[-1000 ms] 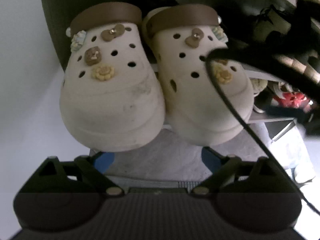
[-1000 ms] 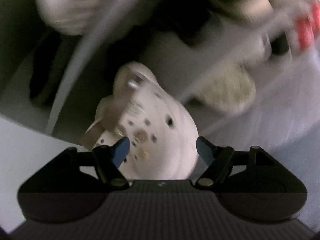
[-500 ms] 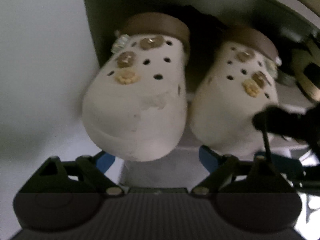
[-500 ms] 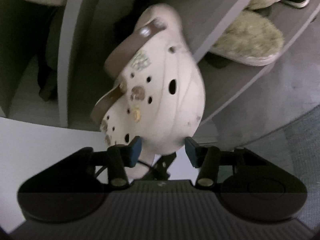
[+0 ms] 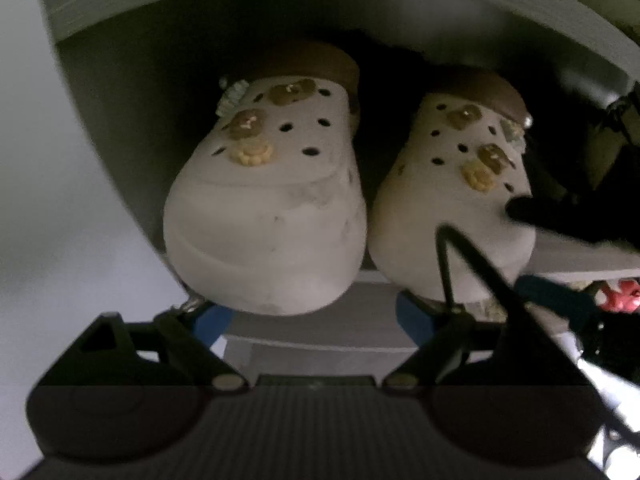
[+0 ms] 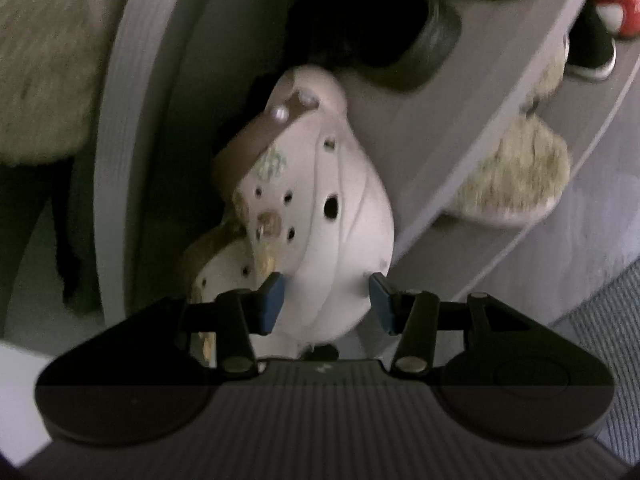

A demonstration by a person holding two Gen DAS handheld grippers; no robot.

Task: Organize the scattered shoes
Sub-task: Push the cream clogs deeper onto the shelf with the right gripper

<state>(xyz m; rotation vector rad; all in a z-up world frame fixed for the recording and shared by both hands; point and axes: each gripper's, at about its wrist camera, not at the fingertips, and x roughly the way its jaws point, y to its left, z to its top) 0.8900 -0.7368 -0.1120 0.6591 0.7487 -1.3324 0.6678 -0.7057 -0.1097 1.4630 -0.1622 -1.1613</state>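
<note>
Presently both clogs stand toes-out on the shelf (image 5: 304, 336); right gripper (image 6: 326, 300) narrowly brackets the right clog (image 6: 340, 220) at its toe, contact unclear; left gripper (image 5: 310, 320), wide and empty, sits below the left clog (image 5: 268, 216)

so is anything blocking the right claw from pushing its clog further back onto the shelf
Possibly. In the right wrist view a dark shoe sits on the shelf just behind the heel of the clog in the right claw. Whether they touch, I cannot tell.
</note>
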